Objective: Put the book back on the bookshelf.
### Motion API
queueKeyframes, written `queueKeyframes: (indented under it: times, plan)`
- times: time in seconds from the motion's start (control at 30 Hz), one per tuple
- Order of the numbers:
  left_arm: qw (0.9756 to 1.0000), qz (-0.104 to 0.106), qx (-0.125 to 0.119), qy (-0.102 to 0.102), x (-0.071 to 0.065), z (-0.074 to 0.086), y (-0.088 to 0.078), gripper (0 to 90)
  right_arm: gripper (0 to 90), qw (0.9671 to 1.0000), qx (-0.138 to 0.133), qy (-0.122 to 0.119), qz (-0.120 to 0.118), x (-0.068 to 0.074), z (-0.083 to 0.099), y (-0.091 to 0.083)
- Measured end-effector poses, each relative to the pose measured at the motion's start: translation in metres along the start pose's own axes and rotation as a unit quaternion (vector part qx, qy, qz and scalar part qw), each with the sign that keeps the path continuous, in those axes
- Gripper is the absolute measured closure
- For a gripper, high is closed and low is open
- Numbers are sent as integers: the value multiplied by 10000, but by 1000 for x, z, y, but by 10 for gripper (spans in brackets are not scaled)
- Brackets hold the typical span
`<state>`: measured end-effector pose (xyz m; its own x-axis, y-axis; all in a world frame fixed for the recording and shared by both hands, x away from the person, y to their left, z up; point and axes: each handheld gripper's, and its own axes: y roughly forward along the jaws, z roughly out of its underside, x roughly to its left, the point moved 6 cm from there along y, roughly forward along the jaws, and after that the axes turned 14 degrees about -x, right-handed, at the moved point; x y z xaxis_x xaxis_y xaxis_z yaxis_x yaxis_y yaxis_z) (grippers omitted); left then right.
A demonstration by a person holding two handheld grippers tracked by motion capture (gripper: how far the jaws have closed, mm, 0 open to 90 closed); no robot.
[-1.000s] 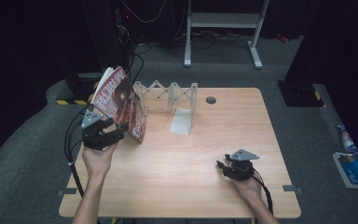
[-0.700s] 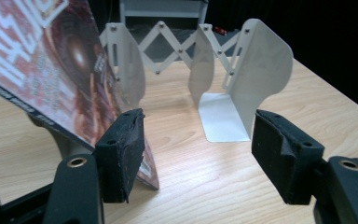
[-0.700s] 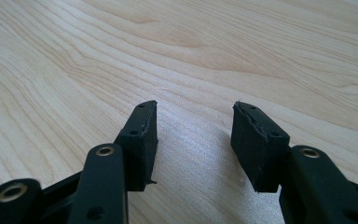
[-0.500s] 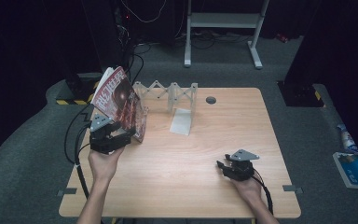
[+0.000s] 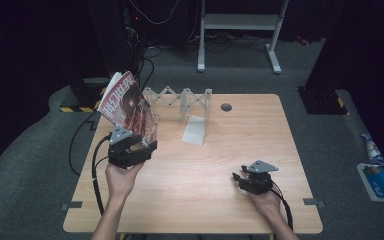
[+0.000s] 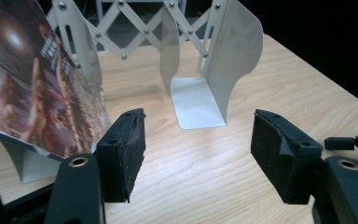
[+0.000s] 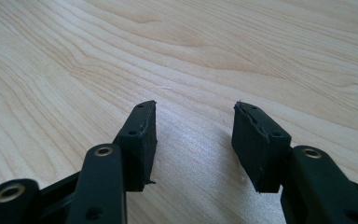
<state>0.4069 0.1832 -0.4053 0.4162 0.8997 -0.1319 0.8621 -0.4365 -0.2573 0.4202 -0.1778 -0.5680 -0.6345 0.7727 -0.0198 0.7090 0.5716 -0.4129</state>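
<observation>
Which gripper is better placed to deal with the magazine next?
Left. The left gripper is open right beside the magazine leaning in the white rack. The right gripper is open over bare table, far off.

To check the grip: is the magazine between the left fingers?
No, the magazine leans beside the open left gripper, outside its fingers.

One camera looks down from above the table (image 5: 190,165); two ride low, sharing its wood.

Hand-held gripper (image 7: 193,140) agape over table (image 7: 214,42)
</observation>
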Motion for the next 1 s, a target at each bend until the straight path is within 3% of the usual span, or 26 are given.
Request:
queueKeyframes:
  times: [0.4,1.0]
  plan:
    - [9997,161,153,-95,-8,17,9,355,498,10000,2,-2,3,0,0,0]
    - [9992,230,220,-256,-11,35,15,357,497,10000,-1,-1,6,0,0,0]
